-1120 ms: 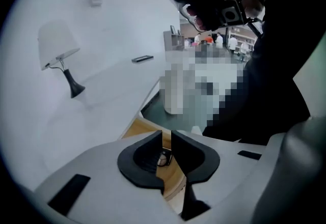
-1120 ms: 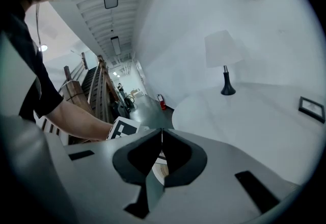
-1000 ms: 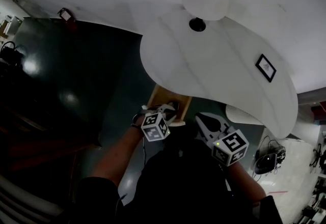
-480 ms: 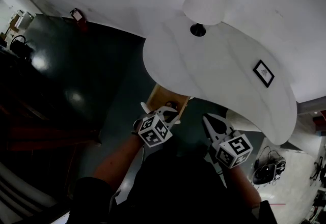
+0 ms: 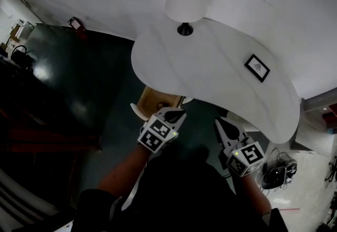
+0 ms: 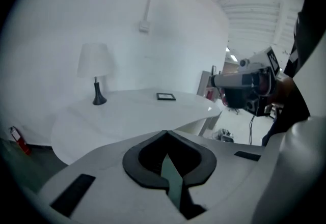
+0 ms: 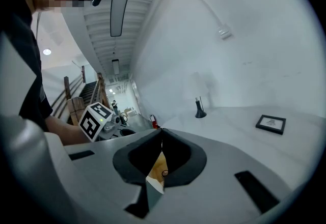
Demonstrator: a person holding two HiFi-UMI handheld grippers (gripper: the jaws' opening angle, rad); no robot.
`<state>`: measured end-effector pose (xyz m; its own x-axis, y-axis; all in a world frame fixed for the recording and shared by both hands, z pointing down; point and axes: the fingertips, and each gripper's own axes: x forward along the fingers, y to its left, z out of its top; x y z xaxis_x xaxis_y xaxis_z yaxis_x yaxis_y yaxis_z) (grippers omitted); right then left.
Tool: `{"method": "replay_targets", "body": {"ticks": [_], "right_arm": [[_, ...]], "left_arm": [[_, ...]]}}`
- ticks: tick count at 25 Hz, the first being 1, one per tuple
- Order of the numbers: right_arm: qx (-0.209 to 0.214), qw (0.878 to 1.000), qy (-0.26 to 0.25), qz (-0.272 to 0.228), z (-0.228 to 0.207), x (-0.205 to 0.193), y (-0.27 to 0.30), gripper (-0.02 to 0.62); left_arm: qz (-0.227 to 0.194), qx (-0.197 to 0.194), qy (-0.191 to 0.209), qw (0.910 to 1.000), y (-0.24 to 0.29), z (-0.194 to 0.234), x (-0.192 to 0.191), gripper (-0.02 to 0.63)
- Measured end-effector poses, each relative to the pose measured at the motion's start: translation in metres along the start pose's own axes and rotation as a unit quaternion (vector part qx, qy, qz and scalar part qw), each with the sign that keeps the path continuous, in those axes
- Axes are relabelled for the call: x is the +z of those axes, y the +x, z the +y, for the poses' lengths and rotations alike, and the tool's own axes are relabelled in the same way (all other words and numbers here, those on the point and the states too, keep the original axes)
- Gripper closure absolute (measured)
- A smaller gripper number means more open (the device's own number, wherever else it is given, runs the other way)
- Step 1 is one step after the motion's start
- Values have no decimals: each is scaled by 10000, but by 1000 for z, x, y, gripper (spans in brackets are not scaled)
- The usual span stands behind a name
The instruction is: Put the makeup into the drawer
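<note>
White curved surface (image 5: pixel 221 83); drawer (image 5: pixel 151 99) open under its near edge, lamp (image 5: pixel 184 1) well beyond drawer. Makeup not visible, likely inside drawer. Left gripper (image 5: pixel 178 114) and right gripper (image 5: pixel 220 123) near drawer, fingers closed, empty. Next, probably: push drawer shut.

left gripper (image 5: pixel 175 115): jaws together, empty | right gripper (image 5: pixel 225 128): jaws apparently together | both side by side
</note>
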<state>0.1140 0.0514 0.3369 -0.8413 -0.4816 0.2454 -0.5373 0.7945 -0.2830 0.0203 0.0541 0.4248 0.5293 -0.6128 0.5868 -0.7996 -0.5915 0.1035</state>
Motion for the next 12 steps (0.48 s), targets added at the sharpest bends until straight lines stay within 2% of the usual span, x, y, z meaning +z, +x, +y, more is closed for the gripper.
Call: {"method": "replay_targets", "body": {"ticks": [3, 6, 9, 12], "right_arm": [[-91, 9996, 204, -181, -12, 6, -20, 579], [-194, 9990, 253, -318, -22, 12, -33, 580], [-316, 9992, 11, -258, -31, 13, -40, 580], [-412, 9985, -229, -267, -36, 19, -45, 580]], "left_arm": [[-132, -35, -270, 9995, 6, -17, 19, 595], [-235, -63, -327, 9992, 15, -30, 36, 595], [-313, -51, -368, 9988, 19, -36, 52, 595], [-610, -2, -283, 9977, 19, -39, 76, 595]]}}
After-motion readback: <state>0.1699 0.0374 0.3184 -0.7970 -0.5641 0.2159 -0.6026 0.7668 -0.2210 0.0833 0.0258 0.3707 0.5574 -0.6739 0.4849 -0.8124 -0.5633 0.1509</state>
